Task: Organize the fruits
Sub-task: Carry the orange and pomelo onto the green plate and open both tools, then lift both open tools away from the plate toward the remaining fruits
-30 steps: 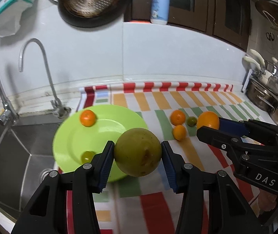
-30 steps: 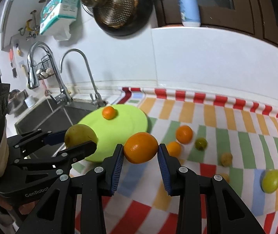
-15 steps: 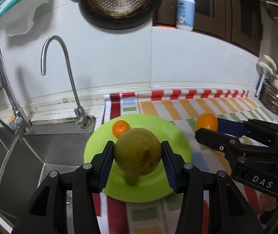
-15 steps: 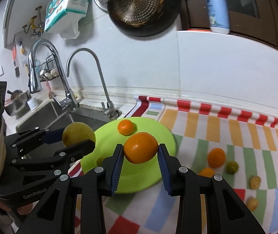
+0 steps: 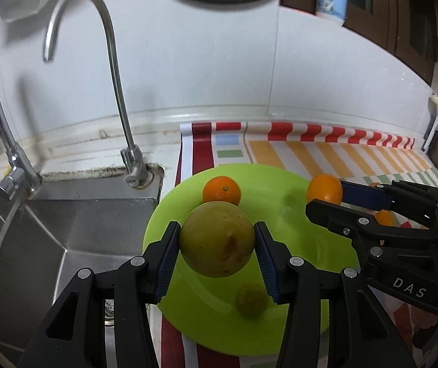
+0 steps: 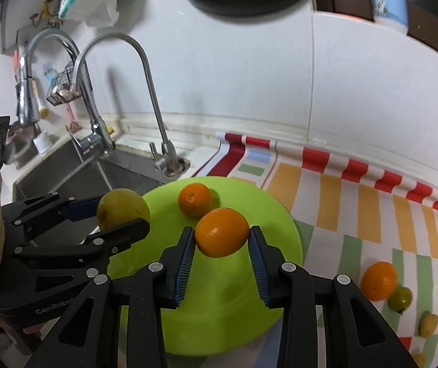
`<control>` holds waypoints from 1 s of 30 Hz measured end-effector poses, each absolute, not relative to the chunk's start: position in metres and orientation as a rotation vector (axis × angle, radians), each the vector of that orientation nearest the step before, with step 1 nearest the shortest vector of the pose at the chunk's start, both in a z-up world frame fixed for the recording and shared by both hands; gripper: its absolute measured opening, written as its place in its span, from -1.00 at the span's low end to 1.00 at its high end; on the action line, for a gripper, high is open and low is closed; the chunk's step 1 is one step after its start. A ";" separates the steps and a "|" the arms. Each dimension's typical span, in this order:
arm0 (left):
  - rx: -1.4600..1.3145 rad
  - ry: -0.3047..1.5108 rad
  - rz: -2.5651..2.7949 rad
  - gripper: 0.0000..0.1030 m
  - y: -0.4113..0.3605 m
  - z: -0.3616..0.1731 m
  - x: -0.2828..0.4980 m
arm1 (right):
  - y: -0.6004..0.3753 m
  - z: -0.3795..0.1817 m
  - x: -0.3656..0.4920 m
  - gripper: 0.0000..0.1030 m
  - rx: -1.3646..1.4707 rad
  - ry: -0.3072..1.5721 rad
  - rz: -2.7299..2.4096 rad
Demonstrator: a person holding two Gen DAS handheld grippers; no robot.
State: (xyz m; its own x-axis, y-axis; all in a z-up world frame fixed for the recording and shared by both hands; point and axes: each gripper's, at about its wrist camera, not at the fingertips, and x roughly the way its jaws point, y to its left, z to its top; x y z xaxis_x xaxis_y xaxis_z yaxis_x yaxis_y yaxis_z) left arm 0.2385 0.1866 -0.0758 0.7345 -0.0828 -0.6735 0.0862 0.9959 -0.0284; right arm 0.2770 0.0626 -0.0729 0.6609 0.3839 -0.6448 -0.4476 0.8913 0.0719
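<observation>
Two handheld grippers, each clamped on a fruit

The left gripper [image 5: 216, 243] pinches a yellow-green fruit [image 5: 216, 238] between its blue pads; the right gripper [image 6: 221, 239] pinches an orange [image 6: 221, 232]. Both angle downward, side by side, fingers forward.

I see the plate [image 6: 280, 214] on the cloth [image 6: 372, 214], just right of the sink [image 6: 65, 178]; one mandarin [image 6: 195, 199] lies on it, the faucet [image 6: 145, 92] behind.
</observation>
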 end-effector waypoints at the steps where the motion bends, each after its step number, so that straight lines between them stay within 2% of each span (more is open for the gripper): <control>1: 0.004 0.748 -0.095 -0.07 0.187 -0.079 0.242 | 0.063 -0.076 0.281 -0.29 -0.097 0.715 0.471; 14: 0.002 0.806 -0.113 -0.05 0.190 -0.098 0.263 | 0.065 -0.101 0.308 -0.28 -0.106 0.771 0.457; 15: 0.002 0.794 -0.109 -0.03 0.190 -0.096 0.262 | 0.064 -0.101 0.307 -0.20 -0.107 0.769 0.453; 17: 0.002 0.768 -0.094 0.15 0.190 -0.088 0.257 | 0.061 -0.097 0.304 -0.10 -0.104 0.761 0.437; 23: 0.027 0.702 -0.065 0.20 0.179 -0.061 0.232 | 0.042 -0.078 0.279 -0.08 -0.090 0.695 0.401; 25: 0.030 0.684 -0.056 0.26 0.175 -0.052 0.221 | 0.036 -0.071 0.270 0.08 -0.086 0.676 0.384; 28: 0.032 0.657 -0.044 0.33 0.167 -0.039 0.201 | 0.023 -0.059 0.252 0.14 -0.062 0.649 0.359; 30: 0.034 0.644 -0.038 0.36 0.162 -0.032 0.191 | 0.013 -0.051 0.240 0.27 -0.045 0.640 0.344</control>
State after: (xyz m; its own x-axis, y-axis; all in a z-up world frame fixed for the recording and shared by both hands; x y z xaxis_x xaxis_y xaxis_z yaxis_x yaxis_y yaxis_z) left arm 0.1913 0.1616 -0.0316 0.7992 -0.0248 -0.6006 0.0459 0.9988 0.0198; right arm 0.2402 0.0133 -0.0514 0.7475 0.3005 -0.5924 -0.3282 0.9424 0.0639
